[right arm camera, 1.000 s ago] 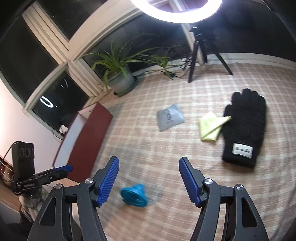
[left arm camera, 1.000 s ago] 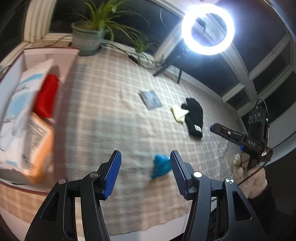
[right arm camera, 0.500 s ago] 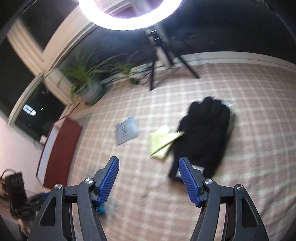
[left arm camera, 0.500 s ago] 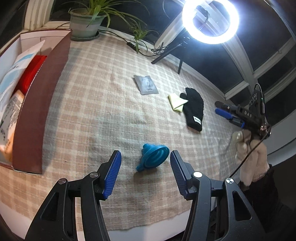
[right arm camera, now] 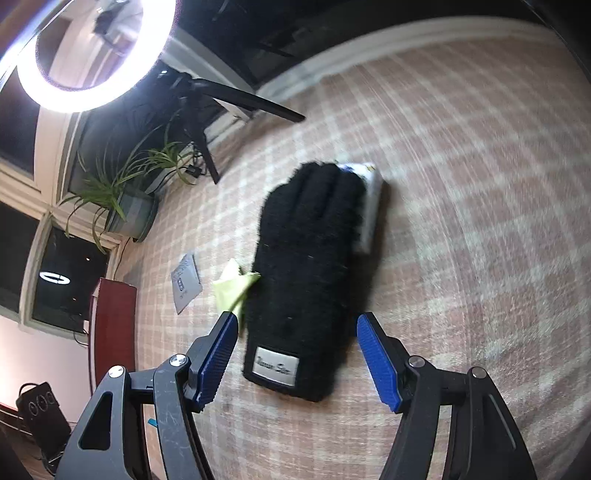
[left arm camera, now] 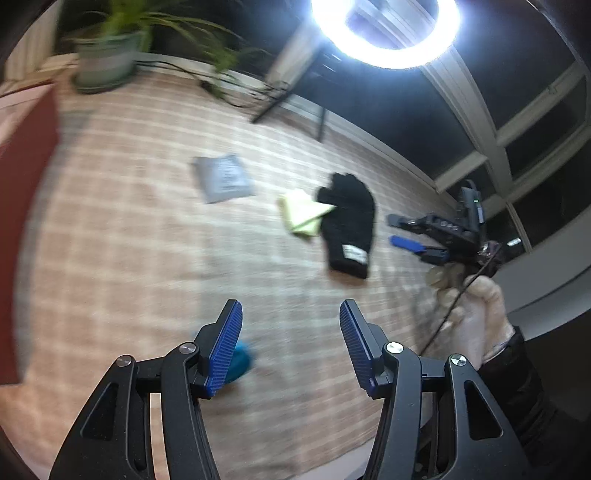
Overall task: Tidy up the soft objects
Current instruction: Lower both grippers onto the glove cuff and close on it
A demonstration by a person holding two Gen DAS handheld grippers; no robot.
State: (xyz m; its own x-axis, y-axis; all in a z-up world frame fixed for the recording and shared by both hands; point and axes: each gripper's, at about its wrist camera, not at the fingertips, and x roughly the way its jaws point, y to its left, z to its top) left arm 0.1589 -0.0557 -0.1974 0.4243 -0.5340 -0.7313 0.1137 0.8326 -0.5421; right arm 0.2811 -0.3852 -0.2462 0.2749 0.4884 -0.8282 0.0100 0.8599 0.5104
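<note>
A black knit glove [right arm camera: 306, 266] lies flat on the checked cloth, its labelled cuff toward me. My right gripper [right arm camera: 297, 319] hovers open over that cuff, one finger on either side, pads clear of it. A white packet [right arm camera: 369, 206] peeks out from under the glove's fingers. A yellow cloth [right arm camera: 232, 288] touches the glove's left side and a grey pouch [right arm camera: 186, 282] lies further left. My left gripper [left arm camera: 290, 306] is open and holds nothing. A blue funnel [left arm camera: 238, 360] sits half hidden behind its left finger. The left wrist view also shows the glove [left arm camera: 349, 225], yellow cloth [left arm camera: 301, 214], pouch [left arm camera: 223, 179] and right gripper [left arm camera: 397, 230].
A dark red box [left arm camera: 22, 184] stands at the left edge of the checked table cover [left arm camera: 129, 258]. A potted plant [left arm camera: 107, 62] and a ring light on a tripod [left arm camera: 384, 29] stand at the far side. A gloved hand [left arm camera: 469, 314] holds the right gripper.
The right gripper swung right from above the funnel, sank and rolled, and now hangs over the glove's cuff. The left gripper slid right; the box and funnel shifted left in its view.
</note>
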